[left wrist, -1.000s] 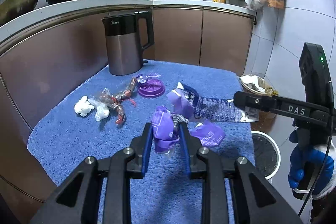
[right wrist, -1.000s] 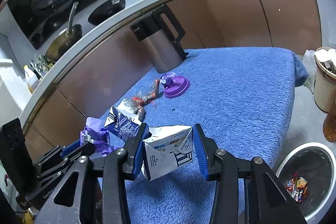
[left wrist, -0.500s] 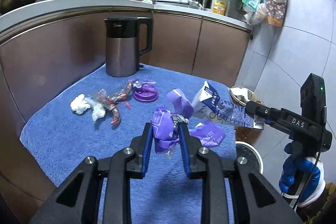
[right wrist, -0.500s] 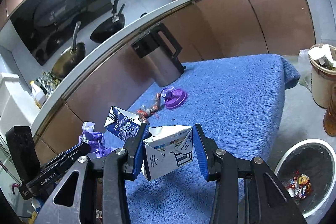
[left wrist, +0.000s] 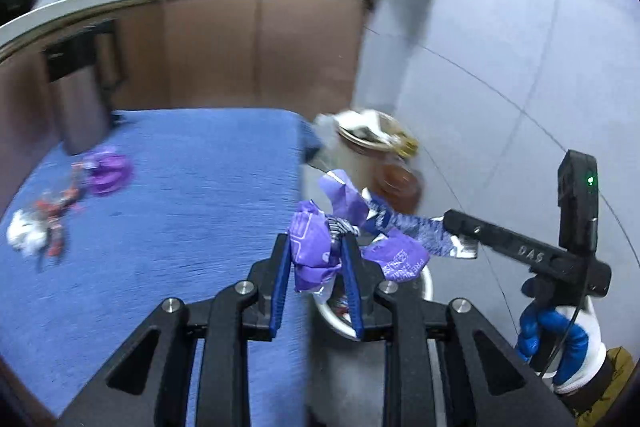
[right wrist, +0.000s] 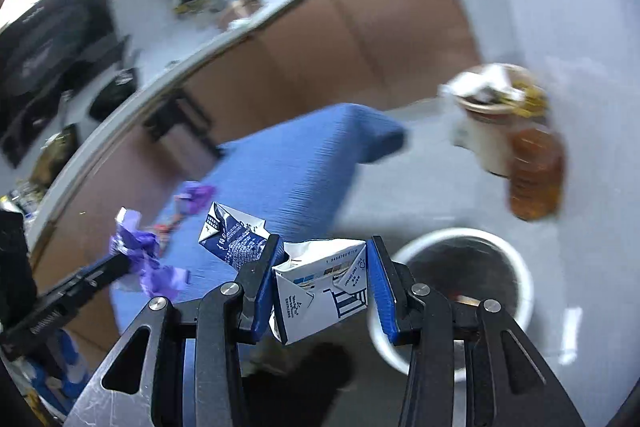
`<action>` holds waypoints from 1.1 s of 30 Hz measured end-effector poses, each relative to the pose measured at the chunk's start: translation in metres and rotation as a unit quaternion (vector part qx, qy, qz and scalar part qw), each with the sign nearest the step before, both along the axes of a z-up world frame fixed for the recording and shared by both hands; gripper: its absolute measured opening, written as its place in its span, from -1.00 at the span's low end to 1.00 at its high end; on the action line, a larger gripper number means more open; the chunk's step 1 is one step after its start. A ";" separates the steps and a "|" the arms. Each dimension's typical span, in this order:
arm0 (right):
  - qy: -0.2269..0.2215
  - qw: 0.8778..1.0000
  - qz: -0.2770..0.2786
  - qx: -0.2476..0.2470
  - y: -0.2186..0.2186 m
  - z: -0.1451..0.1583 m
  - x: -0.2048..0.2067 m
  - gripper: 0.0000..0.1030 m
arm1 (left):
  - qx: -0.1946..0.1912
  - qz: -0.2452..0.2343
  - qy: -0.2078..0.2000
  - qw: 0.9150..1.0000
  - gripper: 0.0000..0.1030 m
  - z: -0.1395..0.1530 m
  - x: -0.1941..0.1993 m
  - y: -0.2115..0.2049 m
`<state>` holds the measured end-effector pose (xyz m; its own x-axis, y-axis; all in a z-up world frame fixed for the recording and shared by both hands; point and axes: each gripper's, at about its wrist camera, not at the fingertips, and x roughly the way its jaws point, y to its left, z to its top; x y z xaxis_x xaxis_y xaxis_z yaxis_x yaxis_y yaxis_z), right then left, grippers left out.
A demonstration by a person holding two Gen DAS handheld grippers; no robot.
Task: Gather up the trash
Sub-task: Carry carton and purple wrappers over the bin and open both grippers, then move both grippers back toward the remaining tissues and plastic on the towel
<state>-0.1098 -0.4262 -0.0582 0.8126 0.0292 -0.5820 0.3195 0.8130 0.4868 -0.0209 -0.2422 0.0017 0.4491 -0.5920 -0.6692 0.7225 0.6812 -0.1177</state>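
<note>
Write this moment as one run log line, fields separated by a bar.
left gripper: shut on purple wrapper | right gripper: shut on flattened carton | white bin: on floor beside blue-covered table | table: wrappers remain

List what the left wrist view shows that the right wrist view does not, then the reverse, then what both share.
Left wrist view only: white crumpled tissue and red wrappers lying on the blue towel, and the gloved hand gripping the right hand-held gripper.

Right wrist view only: the white-rimmed trash bin's dark inside, and the milk carton's white printed face between blue pads.

Both: the left hand-held gripper shut on a purple wrapper, the carton, the towel, the full beige bin, the amber bottle.
</note>
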 end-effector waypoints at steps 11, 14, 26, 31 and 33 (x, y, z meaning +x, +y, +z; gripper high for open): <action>0.086 0.994 -0.065 0.003 -0.053 -0.076 -0.004 -0.15 | 0.041 -0.048 0.029 0.998 -0.40 -0.051 0.011 -0.105; 0.108 0.991 -0.077 0.004 -0.065 -0.101 0.006 0.22 | 0.035 -0.048 0.055 0.997 -0.08 -0.064 0.026 -0.117; 0.123 0.984 -0.121 -0.037 -0.071 -0.091 0.002 0.43 | 0.002 -0.032 0.072 0.997 0.04 -0.060 0.039 -0.095; 0.082 0.988 -0.103 -0.074 -0.044 -0.044 0.011 0.48 | 0.004 0.014 0.035 0.999 0.05 -0.041 0.041 -0.055; 0.064 0.990 -0.089 -0.087 -0.028 -0.025 0.019 0.50 | 0.002 0.040 0.020 0.999 0.05 -0.032 0.044 -0.031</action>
<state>-0.0911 -0.4546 -0.0834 0.7154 -0.2176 -0.6639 0.5148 0.8066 0.2903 0.0227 -0.2735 -0.0300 0.4671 -0.5527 -0.6902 0.6604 0.7371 -0.1433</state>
